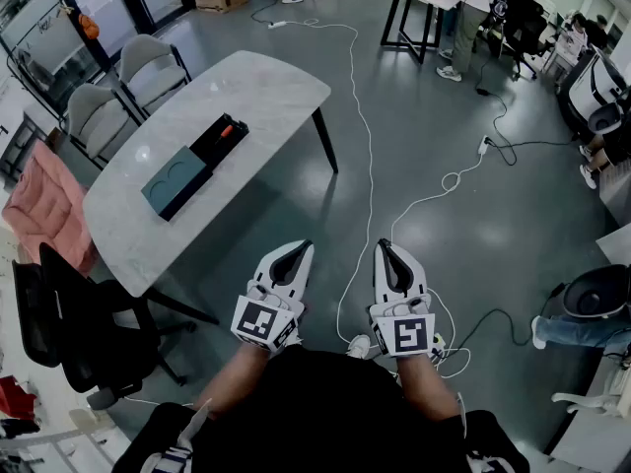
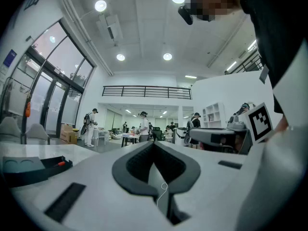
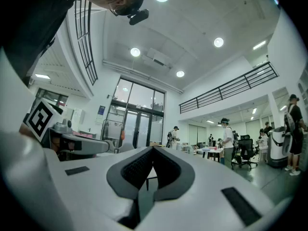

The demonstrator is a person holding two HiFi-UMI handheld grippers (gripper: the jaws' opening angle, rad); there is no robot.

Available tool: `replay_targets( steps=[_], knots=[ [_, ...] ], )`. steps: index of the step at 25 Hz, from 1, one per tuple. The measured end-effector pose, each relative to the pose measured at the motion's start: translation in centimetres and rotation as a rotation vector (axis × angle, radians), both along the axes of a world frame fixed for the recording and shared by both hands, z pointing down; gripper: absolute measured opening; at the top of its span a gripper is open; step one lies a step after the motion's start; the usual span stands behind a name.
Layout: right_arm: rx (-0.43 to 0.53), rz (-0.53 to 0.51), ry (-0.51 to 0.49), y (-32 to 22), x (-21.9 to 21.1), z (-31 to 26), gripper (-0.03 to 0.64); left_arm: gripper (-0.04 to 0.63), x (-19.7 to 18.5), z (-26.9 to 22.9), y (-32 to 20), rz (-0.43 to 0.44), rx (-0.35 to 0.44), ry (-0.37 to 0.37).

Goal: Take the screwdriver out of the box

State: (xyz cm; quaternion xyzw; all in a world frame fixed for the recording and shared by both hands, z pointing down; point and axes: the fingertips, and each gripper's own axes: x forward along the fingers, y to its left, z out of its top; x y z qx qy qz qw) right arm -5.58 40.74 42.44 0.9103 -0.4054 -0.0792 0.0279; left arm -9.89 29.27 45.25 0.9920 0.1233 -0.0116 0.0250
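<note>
A wide grey floor [image 1: 473,215] takes up most of the room, and a long pale table [image 1: 246,87] stands on it off to the left. Two grey chairs [image 1: 148,62] are drawn up at its far side, a black office chair [image 1: 69,323] sits at its near end, and a pink cloth [image 1: 44,205] hangs over something just beside that end. A few people [image 1: 463,28] stand around another table at the back of the room. A white cable [image 1: 367,156] snakes over the floor from the far end toward the person's feet. The person holds both tools low and close to the body, well apart from the table and over bare floor. The left gripper [image 1: 301,247] [image 2: 154,146] is clenched, its dark pads meeting at the tips with nothing between them. The right gripper [image 1: 385,246] [image 3: 153,150] is clenched the same way and also carries nothing. On the table lies the open box [image 1: 202,156] [image 2: 29,166], its teal lid [image 1: 173,183] folded out flat beside the black tray [image 1: 209,146]. The screwdriver [image 1: 225,131] [image 2: 60,163] lies inside that tray, showing as a small orange-red piece against the black, untouched by either tool
</note>
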Motion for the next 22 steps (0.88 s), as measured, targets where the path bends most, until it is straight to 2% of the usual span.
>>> replay_targets(
  steps=[16, 22],
  knots=[
    [-0.01, 0.005, -0.006, -4.0, 0.1, 0.0, 0.023, 0.005, -0.4, -0.4, -4.5, -0.025, -0.014, 0.021],
    [-0.006, -0.01, 0.001, -7.3, -0.7, -0.1, 0.023, 0.005, -1.3, -0.3, -7.6, -0.032, -0.016, 0.028]
  ],
)
